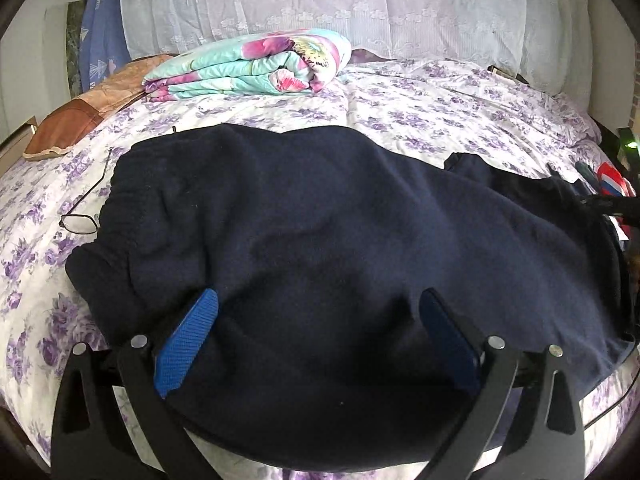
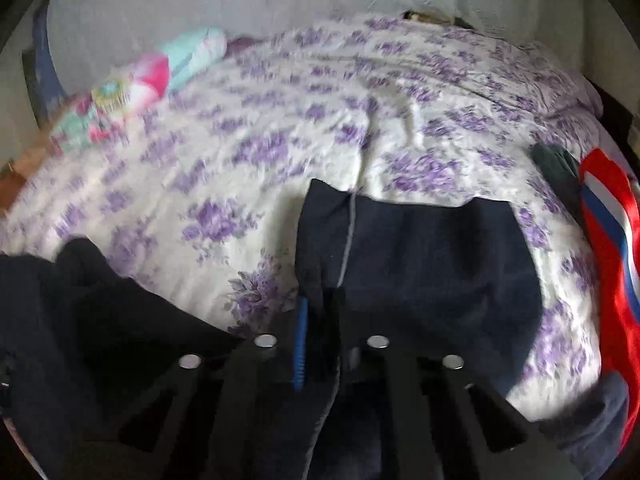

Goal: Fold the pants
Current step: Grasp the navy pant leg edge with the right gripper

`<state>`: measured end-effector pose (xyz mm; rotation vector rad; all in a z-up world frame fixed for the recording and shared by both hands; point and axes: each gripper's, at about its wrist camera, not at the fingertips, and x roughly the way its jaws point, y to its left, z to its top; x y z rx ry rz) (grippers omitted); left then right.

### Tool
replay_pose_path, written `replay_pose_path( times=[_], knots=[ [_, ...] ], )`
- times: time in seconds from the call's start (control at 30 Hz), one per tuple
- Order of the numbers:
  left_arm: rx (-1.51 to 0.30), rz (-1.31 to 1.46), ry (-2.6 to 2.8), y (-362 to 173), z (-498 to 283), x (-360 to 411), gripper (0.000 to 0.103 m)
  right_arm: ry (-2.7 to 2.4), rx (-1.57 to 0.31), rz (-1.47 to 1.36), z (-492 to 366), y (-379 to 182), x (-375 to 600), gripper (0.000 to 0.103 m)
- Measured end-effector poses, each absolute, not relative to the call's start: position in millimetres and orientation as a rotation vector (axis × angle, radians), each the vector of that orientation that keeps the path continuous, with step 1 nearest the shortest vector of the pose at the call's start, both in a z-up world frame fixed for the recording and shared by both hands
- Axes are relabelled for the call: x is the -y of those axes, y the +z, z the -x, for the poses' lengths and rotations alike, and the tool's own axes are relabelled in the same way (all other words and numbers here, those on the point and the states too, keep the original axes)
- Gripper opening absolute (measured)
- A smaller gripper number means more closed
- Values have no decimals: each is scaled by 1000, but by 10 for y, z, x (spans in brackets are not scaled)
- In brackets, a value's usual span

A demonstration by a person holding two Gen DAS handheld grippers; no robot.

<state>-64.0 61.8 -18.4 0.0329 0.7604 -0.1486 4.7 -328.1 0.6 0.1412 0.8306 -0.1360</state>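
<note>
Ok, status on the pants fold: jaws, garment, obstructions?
Left gripper open, jaws straddling the navy pants. Right gripper shut on a pant-leg fold. Eyeglasses on the bedsheet beside the waistband, apparently touching it.

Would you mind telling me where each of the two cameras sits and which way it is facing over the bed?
Left wrist: sits on the left gripper, looks down across the navy pants toward the folded floral quilt; its two fingers spread wide over the cloth.
Right wrist: sits on the right gripper, looks down at the pant-leg end; its fingers pinch cloth.
Shared: pants, purple-flowered bedsheet, quilt, red striped garment.
</note>
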Motion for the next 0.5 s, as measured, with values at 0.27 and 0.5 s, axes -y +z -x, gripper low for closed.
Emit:
replay_pose_path(
  times=[0.27, 0.5],
  knots=[
    [-749, 2, -178, -175, 653, -671, 98, -217, -518, -474, 1909, 618, 4191, 9],
    [-753, -7, -173, -180, 639, -647, 98, -409, -633, -618, 2817, 47, 4695, 9]
  ],
)
